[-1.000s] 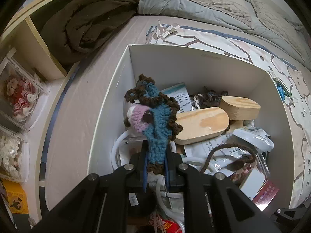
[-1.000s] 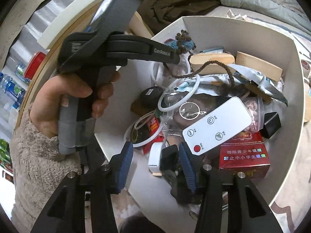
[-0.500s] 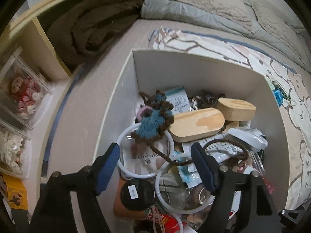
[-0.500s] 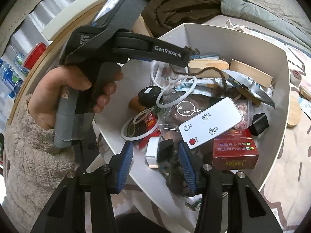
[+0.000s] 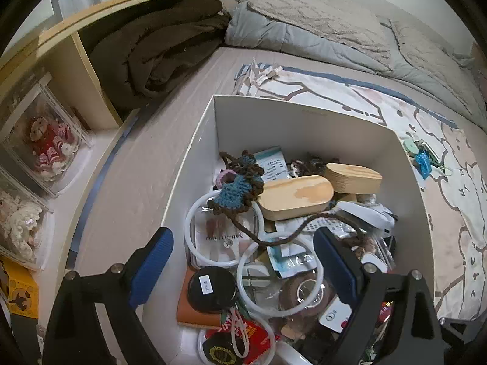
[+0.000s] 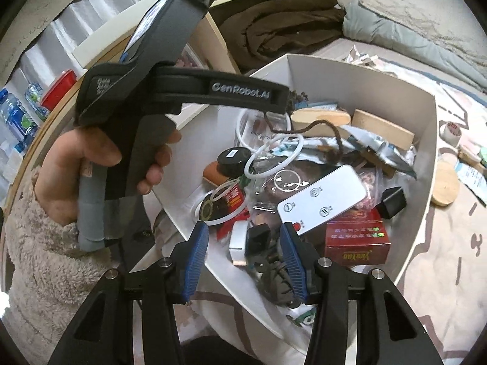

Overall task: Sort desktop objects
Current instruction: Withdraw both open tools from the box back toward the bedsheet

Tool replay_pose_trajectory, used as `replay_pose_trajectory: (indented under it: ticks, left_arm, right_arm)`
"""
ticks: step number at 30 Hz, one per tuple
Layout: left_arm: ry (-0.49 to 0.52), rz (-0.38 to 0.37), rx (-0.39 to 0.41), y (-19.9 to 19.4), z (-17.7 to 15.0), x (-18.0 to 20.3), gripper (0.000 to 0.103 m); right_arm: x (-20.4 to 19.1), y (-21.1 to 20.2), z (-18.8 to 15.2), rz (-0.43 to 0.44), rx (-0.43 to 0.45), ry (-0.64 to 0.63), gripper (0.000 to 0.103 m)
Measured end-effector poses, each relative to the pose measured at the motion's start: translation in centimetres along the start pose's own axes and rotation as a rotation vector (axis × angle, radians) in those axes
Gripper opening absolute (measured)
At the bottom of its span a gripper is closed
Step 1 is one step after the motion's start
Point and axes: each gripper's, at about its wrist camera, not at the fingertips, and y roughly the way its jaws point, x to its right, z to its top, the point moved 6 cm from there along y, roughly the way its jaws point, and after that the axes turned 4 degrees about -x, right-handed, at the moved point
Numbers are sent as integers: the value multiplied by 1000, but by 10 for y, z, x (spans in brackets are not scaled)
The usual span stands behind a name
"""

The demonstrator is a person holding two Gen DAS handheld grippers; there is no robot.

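Observation:
A white box (image 5: 194, 158) on the bed holds many small objects. A blue and brown crochet piece (image 5: 239, 188) with a brown cord lies in it on white rings (image 5: 223, 232), beside two wooden blocks (image 5: 296, 196). My left gripper (image 5: 243, 261) is open and empty above the box's near left part. In the right wrist view the box (image 6: 426, 158) holds a white remote (image 6: 322, 200) and a red carton (image 6: 357, 240). My right gripper (image 6: 245, 258) is open at the box's near corner, its fingers either side of a small black and white object (image 6: 248, 240).
A brown blanket (image 5: 161, 51) and a grey duvet (image 5: 319, 30) lie beyond the box. Clear bins with dolls (image 5: 45, 143) stand at the left. A hand holds the left gripper's body (image 6: 146, 115) over the box's left side. A tape roll (image 6: 452, 130) and wooden disc (image 6: 444, 185) lie right.
My left gripper opened and let go of the crochet piece, which dropped into the box, then drew back. My right gripper moved back a little and stayed open.

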Motion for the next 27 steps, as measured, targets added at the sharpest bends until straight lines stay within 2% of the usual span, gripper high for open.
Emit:
replay_pose_trajectory:
  ticks: [1, 2, 3, 5, 10, 11, 15, 27]
  left_arm:
    - [3, -1, 4, -2, -1, 1, 94]
    - [3, 0, 10, -4, -1, 1, 94]
    - [4, 0, 16, -7, -2, 2, 96]
    - [1, 6, 33, -12, -3, 3, 100]
    - [8, 23, 84, -26, -7, 7, 101]
    - [7, 28, 98, -29, -9, 8, 101]
    - [16, 37, 131, -37, -18, 11, 101]
    - [-23, 20, 269, -82, -42, 14, 101]
  right_arm:
    - [0, -1, 0, -5, 5, -2, 49]
    - [1, -3, 0, -14, 12, -4, 54]
    - [2, -5, 0, -23, 21, -7, 64]
    - [3, -10, 0, -49, 51, -19, 76]
    - [5, -22, 2, -78, 109, -40, 93]
    - [3, -24, 2, -92, 123, -55, 102]
    - [-1, -32, -2, -146, 162, -107, 103]
    - [7, -53, -9, -191, 220, -107, 103]
